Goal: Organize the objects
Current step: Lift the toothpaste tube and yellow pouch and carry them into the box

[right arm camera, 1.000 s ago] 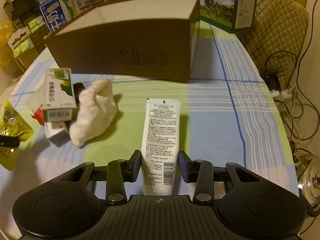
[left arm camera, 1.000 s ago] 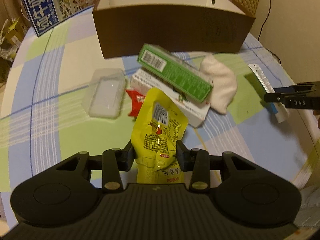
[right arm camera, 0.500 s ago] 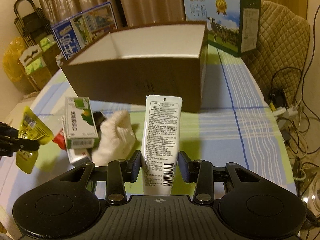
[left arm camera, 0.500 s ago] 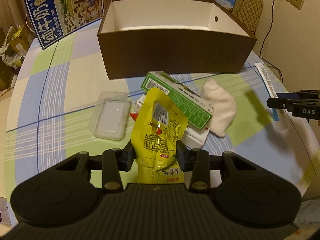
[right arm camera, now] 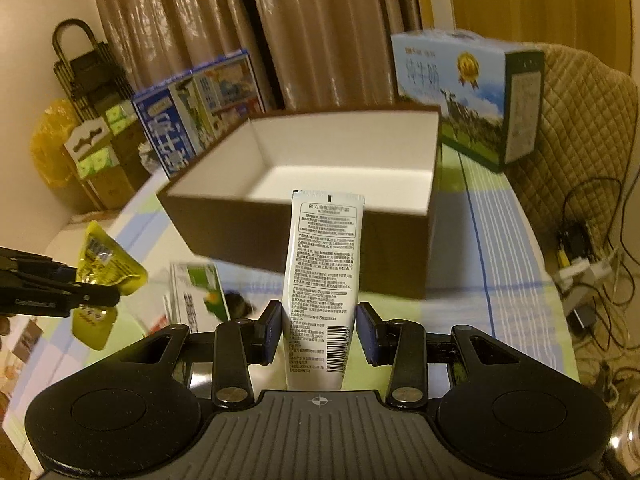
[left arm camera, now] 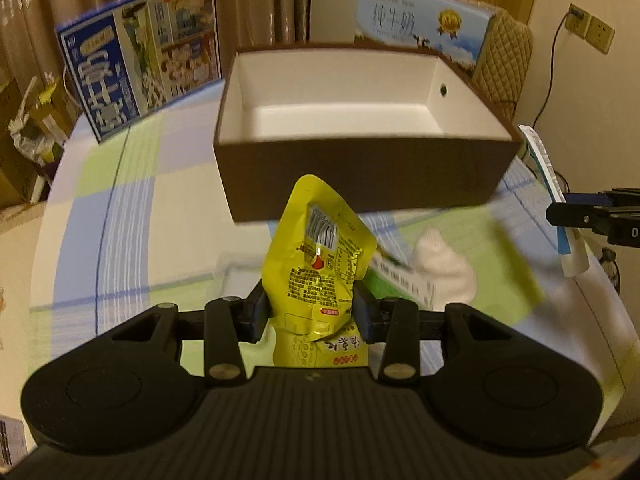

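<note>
Up front in the left wrist view: the left claw [left arm camera: 312,314] is clamped on a yellow pouch [left arm camera: 320,268], which sticks up between the pads, barcode side facing the camera.
Brown box [left arm camera: 360,184]: sits just past the pouch on the checked table [left arm camera: 120,208], open top, white inside, nothing visible in it.
White cloth [left arm camera: 448,272]: bunched up on the table to the right of the pouch, next to a blurry green carton [left arm camera: 396,280].
Right edge of that view: the right claw [left arm camera: 576,216] pokes in from the side, holding a white tube [left arm camera: 548,176] clear of the table.
Right wrist view: white tube [right arm camera: 322,280] stands upright between the pads, print facing the camera; pretty much pinched, though a sliver of gap shows on each side.
Box from this side: brown box [right arm camera: 320,216] is right behind the tube's top end.
Left edge: left claw [right arm camera: 92,298] with the yellow pouch [right arm camera: 108,272], held above the table.
Back of table: two milk cartons, a blue one [right arm camera: 200,108] and a cow-print one [right arm camera: 472,96].
</note>
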Demonstrator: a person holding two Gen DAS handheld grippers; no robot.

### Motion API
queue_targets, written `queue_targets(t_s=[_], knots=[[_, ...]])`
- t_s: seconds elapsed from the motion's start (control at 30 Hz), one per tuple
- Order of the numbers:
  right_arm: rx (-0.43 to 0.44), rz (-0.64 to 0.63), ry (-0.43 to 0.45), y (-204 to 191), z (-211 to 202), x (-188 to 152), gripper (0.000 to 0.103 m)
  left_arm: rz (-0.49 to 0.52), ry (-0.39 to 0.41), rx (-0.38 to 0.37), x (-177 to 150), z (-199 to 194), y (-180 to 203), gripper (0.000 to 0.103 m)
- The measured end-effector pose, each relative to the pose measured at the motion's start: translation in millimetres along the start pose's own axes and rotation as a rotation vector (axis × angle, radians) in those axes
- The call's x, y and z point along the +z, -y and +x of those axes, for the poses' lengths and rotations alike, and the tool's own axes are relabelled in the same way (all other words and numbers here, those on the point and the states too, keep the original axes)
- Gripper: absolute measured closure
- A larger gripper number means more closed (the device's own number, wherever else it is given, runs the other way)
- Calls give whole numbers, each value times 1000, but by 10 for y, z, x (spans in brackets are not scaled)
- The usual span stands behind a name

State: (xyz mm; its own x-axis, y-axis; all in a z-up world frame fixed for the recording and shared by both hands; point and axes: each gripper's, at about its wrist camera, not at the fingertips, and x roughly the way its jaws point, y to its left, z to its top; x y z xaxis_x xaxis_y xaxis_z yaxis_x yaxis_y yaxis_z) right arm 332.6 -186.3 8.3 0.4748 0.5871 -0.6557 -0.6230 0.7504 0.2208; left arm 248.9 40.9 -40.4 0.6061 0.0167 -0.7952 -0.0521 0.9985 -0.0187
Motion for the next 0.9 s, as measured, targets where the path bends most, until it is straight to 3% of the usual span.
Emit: queue_targets(t_s=[0.47, 0.67, 0.9], knots=[[47, -69, 116, 2, 312, 984, 66, 61, 134, 9, 1121, 169, -13, 65], [37, -91, 112, 67, 643, 1298, 66, 95, 112, 8, 1564, 498, -16, 64], [6, -97, 46, 195, 1166, 1435, 66, 116, 41, 25, 1875, 1071, -8, 63]])
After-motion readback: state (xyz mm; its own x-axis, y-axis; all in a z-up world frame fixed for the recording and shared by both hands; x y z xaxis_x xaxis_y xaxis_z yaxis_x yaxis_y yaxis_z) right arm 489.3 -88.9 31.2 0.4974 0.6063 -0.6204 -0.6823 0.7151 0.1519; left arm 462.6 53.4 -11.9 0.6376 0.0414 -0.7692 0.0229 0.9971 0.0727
